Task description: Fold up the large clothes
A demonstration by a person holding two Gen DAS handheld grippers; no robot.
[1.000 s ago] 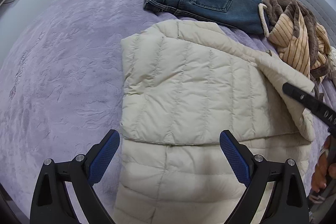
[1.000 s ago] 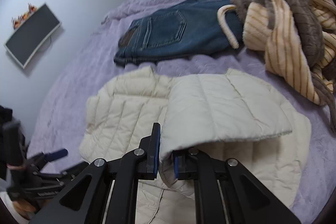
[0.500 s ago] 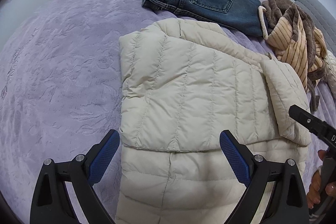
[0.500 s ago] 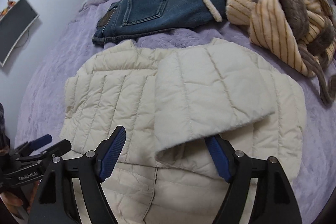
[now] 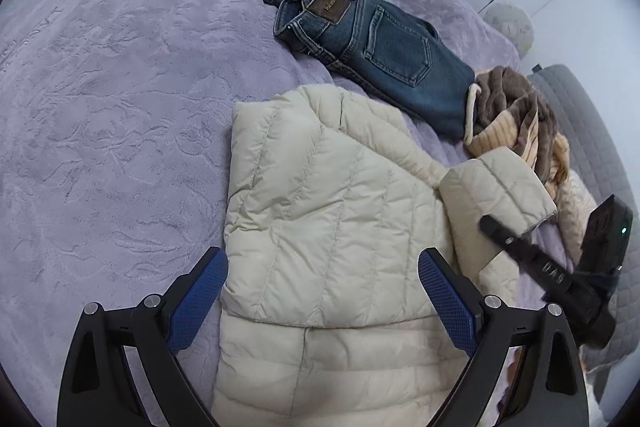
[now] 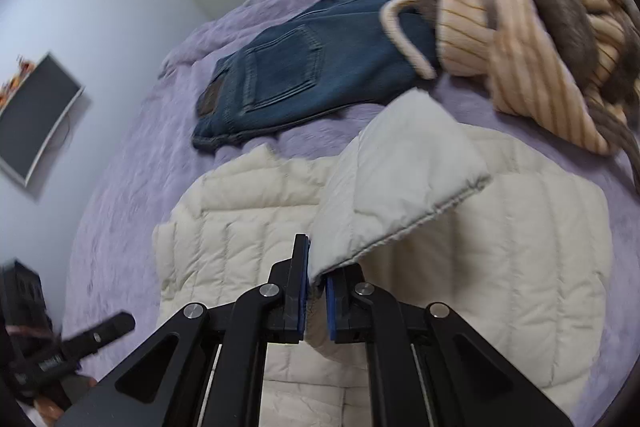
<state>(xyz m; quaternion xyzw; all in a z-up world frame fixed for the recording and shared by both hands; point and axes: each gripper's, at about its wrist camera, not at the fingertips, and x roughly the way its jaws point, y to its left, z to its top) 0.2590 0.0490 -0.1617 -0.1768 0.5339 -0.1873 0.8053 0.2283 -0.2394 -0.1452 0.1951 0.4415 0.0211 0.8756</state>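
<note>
1. Two claws work one cream puffer jacket (image 5: 332,227), which lies spread on the purple bed (image 5: 120,107) directly ahead of both.
2. The right claw (image 6: 316,301) is clenched on the cuff end of the jacket's sleeve (image 6: 400,187), lifting it clear of the jacket body, probably so it can be laid across the body as a fold.
3. The left claw (image 5: 320,301) hangs released, nothing between its pads, over the near folded edge, likely ready to pin or smooth it.
4. Beyond both claws lie jeans (image 5: 372,43) and a striped brown garment (image 6: 520,27), apparently waiting their turn.
</note>
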